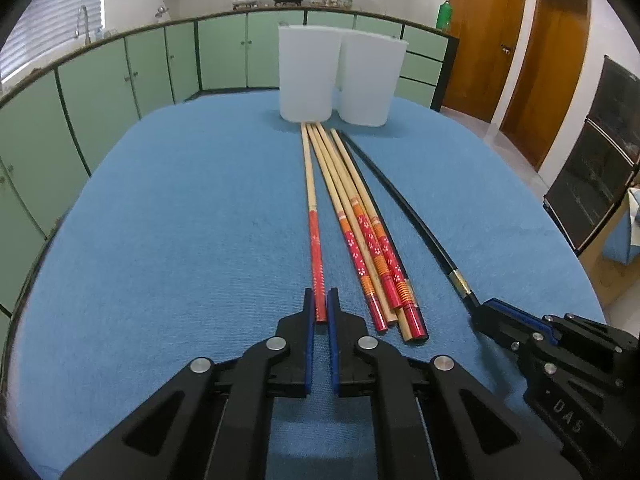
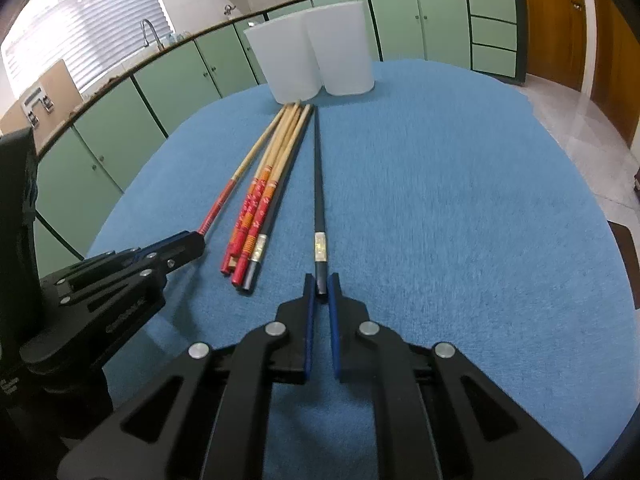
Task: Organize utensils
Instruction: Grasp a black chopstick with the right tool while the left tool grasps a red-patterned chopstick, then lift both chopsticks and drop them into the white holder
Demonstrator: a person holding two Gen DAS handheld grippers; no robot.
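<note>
Several wooden chopsticks with red patterned ends (image 1: 370,246) lie bunched on the blue tablecloth (image 1: 180,240), pointing toward two white containers (image 1: 306,76) (image 1: 370,80). My left gripper (image 1: 320,300) is shut on the red end of a single wooden chopstick (image 1: 310,184) lying left of the bunch. My right gripper (image 2: 321,285) is shut on the near end of a black chopstick (image 2: 319,184) with a silver band. That black chopstick (image 1: 404,208) lies right of the bunch. A second dark chopstick (image 2: 253,268) rests in the bunch (image 2: 256,208). Both held chopsticks lie along the cloth.
The two white containers (image 2: 288,64) (image 2: 344,48) stand side by side at the table's far edge. Green cabinets (image 1: 100,92) with a sink tap run behind and to the left. Wooden doors (image 1: 484,40) are at the right. The left gripper (image 2: 192,242) shows low left in the right wrist view.
</note>
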